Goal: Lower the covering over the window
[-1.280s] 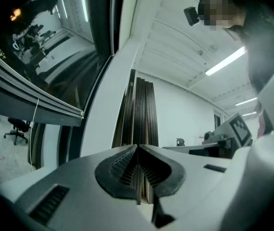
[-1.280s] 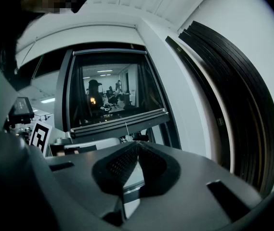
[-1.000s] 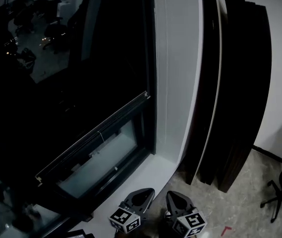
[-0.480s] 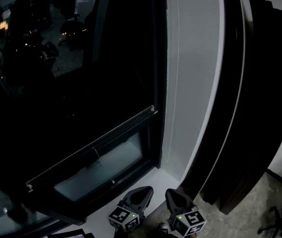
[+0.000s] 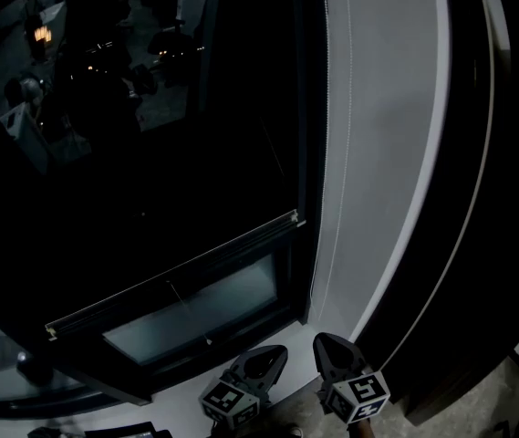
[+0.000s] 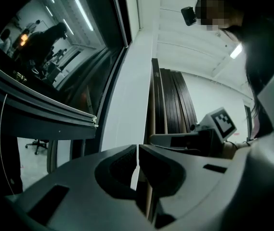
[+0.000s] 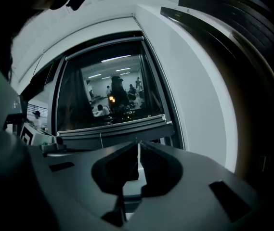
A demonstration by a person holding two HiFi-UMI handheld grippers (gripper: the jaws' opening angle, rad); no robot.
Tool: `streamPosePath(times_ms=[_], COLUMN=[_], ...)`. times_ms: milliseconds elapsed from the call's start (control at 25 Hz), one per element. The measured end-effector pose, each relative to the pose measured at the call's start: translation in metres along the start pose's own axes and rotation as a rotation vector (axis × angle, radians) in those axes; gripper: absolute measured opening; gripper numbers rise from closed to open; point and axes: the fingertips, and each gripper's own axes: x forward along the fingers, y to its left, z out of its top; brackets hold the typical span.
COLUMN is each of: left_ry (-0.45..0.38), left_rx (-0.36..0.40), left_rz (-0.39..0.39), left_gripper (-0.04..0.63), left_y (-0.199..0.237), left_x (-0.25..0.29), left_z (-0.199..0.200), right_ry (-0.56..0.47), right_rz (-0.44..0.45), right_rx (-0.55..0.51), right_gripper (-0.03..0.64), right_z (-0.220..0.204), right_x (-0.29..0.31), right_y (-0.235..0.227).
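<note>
Both the left gripper (image 5: pixel 275 353) and right gripper (image 5: pixel 321 342) are hanging pressed together, empty, below the window rail (image 5: pixel 172 281); we are planning an even downward pull.

Left gripper (image 5: pixel 275 350), right gripper (image 5: pixel 325 340): dark grey, black-white markers.

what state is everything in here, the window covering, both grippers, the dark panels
covering: down most of the way, its bottom bar short of the sill
window: a pale strip at the bottom left uncovered
left gripper: jaws together, nothing between them
right gripper: jaws together, nothing between them
dark panels: standing on end beside the window
</note>
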Motion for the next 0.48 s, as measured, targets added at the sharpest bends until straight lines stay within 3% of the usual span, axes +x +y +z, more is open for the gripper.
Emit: streamPosePath(times_ms=[200, 320, 480], left_ry=[0.019, 0.032, 0.031], left_rx=[-0.005, -0.006, 0.013], left_rz=[0.033, 0.039, -0.011], left_gripper=[0.000, 0.000, 0.000], left_y=[0.009, 0.016, 0.027], left_x=[0.008, 0.017, 0.032], left_z=[0.001, 0.002, 0.006], right_ry=[-0.007, -0.014, -0.020], right_rz=[0.022, 0.013, 0.008], right_rx=[0.019, -0.034, -0.115], right_gripper=[0.011, 0.012, 0.012], right_z=[0.017, 0.034, 0.055], right_x=[0.024, 0.041, 0.069], right_y=[-0.022, -0.034, -0.051])
